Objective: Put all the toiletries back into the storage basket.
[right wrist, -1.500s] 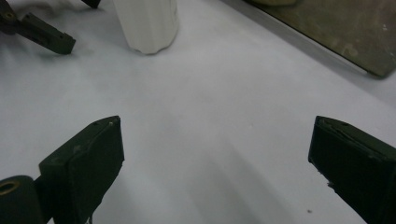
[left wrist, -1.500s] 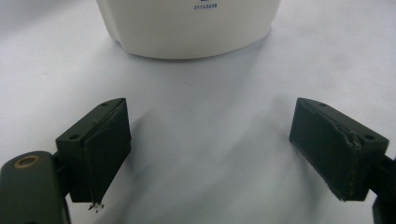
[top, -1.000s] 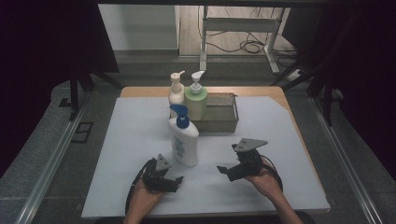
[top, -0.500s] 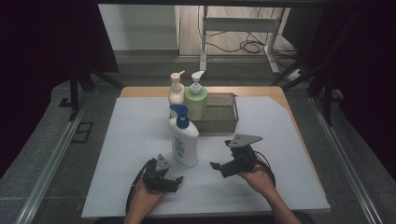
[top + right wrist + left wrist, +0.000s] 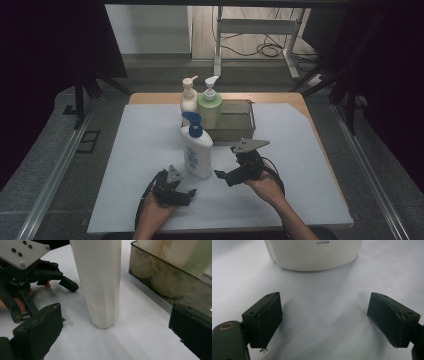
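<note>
Bottle position: the white pump bottle (image 5: 197,150) stands upright on the white table cover (image 5: 140,150), just in front of the grey tray (image 5: 235,122) that holds two other bottles, the cream bottle (image 5: 188,97) and the green bottle (image 5: 209,105).
Long axis: vertical, blue pump on top, so a grab has to come in from the side, across the body.
Right gripper: the right gripper (image 5: 231,176) sits to the bottle's right and slightly nearer the person, jaws wide apart, nothing between them yet. In its own view the bottle (image 5: 100,282) rises dead ahead between the two jaws.
Left gripper: the left gripper (image 5: 176,192) rests low on the cover, in front of the bottle and a touch to its left, jaws also spread and empty; the bottle's base (image 5: 313,253) lies ahead of it.
Nearer hand: close call, both near, neither touching.
Likely next move: I'd judge the right one better lined up for a side-on clamp.
</note>
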